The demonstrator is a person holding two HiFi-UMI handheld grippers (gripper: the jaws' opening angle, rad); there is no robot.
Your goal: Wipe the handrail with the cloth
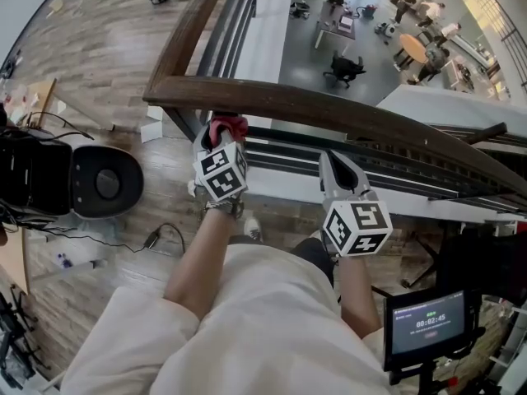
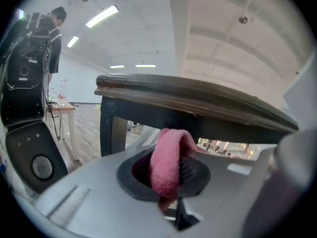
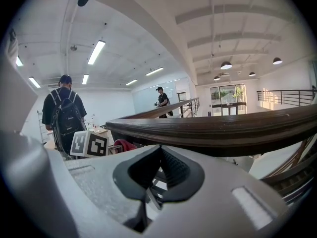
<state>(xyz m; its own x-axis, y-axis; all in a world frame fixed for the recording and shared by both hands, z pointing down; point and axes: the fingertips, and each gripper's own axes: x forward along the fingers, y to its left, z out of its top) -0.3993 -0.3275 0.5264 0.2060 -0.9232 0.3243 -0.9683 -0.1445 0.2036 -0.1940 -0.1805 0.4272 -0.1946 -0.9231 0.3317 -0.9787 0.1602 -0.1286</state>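
Left hand-held gripper: grasping the cloth (pink), just under the handrail.
Right hand-held gripper: clenched, empty, below the rail.

cloth mostly behind cube, handrail cropped right

The cloth lies seemingly under handrail.
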